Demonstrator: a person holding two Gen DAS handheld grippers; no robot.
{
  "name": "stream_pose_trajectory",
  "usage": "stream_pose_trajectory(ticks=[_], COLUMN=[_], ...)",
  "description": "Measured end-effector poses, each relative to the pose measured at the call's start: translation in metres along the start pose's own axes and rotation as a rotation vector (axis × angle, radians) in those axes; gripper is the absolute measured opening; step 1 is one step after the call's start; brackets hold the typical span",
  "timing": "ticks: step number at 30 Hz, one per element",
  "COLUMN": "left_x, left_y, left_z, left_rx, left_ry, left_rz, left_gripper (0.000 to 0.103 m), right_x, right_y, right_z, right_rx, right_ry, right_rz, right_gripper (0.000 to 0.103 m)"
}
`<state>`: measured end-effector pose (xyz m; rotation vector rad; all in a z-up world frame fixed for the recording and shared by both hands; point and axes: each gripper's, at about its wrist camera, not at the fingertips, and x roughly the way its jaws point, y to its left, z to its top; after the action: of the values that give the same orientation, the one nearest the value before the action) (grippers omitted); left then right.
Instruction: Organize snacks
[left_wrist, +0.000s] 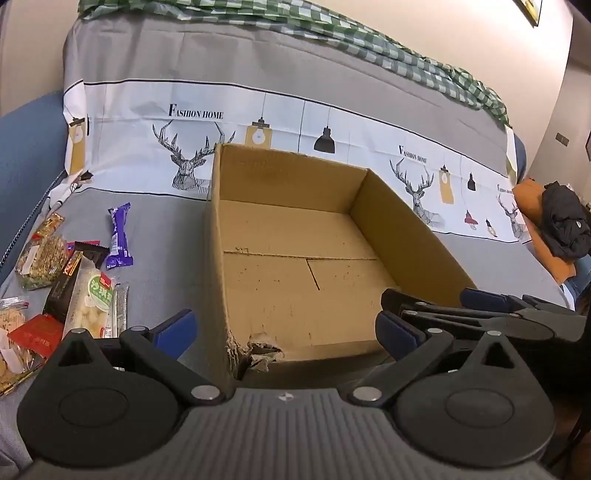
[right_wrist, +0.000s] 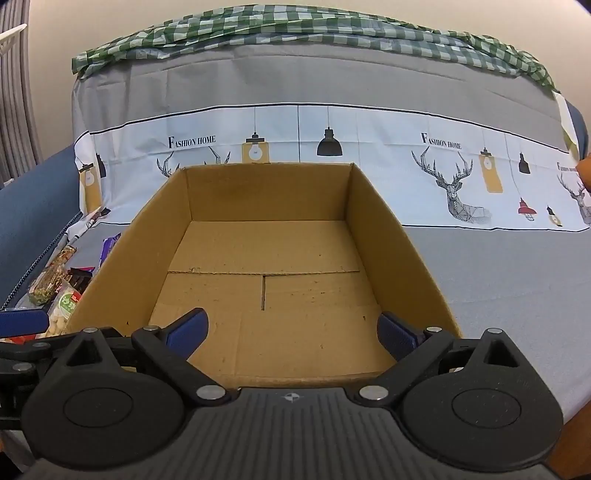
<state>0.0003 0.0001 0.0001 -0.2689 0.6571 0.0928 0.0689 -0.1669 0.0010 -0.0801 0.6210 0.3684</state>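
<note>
An open, empty cardboard box (left_wrist: 295, 288) stands on a grey cloth-covered sofa seat; it also fills the middle of the right wrist view (right_wrist: 269, 280). Several snack packets lie left of it: a purple bar (left_wrist: 120, 236), a green-and-white pack (left_wrist: 92, 302), a granola pack (left_wrist: 42, 258), a red packet (left_wrist: 37, 332). My left gripper (left_wrist: 286, 332) is open and empty, straddling the box's torn front-left corner. My right gripper (right_wrist: 291, 328) is open and empty over the box's front edge; it also shows at the right of the left wrist view (left_wrist: 443, 314).
The sofa back carries a grey and white deer-print cover (right_wrist: 454, 184) with a green checked cloth (right_wrist: 295, 29) on top. An orange cushion with a black garment (left_wrist: 561, 225) lies at the far right. A blue armrest (left_wrist: 26, 158) rises at the left.
</note>
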Motion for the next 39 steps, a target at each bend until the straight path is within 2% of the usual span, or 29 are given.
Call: stream_pose_trajectory(ticks=[13, 14, 18, 31, 36, 38, 39], left_x=[0.000, 0.000, 0.000, 0.001, -0.005, -0.009, -0.012], left_y=[0.004, 0.004, 0.004, 0.005, 0.007, 0.009, 0.011], left_z=[0.003, 0.001, 0.001, 0.000, -0.001, 0.000, 0.001], left_rx=[-0.014, -0.012, -0.009, -0.009, 0.009, 0.021, 0.027], left_ry=[0.028, -0.002, -0.014, -0.012, -0.060, -0.076, -0.087], left_rz=[0.005, -0.001, -0.001, 0.000, -0.008, -0.012, -0.016], left_gripper=[0.103, 0.103, 0.103, 0.103, 0.103, 0.099, 0.089], right_x=[0.000, 0.000, 0.000, 0.000, -0.002, -0.004, -0.005], right_y=[0.001, 0.002, 0.002, 0.001, 0.003, 0.005, 0.007], right_z=[-0.006, -0.006, -0.006, -0.005, -0.004, -0.004, -0.003], right_rx=[-0.006, -0.008, -0.008, -0.007, -0.009, -0.013, -0.018], right_ry=[0.007, 0.002, 0.000, 0.001, -0.015, -0.028, -0.027], right_rz=[0.013, 0.010, 0.011, 0.014, 0.021, 0.023, 0.027], right_gripper=[0.098, 0.098, 0.098, 0.098, 0.096, 0.094, 0.090])
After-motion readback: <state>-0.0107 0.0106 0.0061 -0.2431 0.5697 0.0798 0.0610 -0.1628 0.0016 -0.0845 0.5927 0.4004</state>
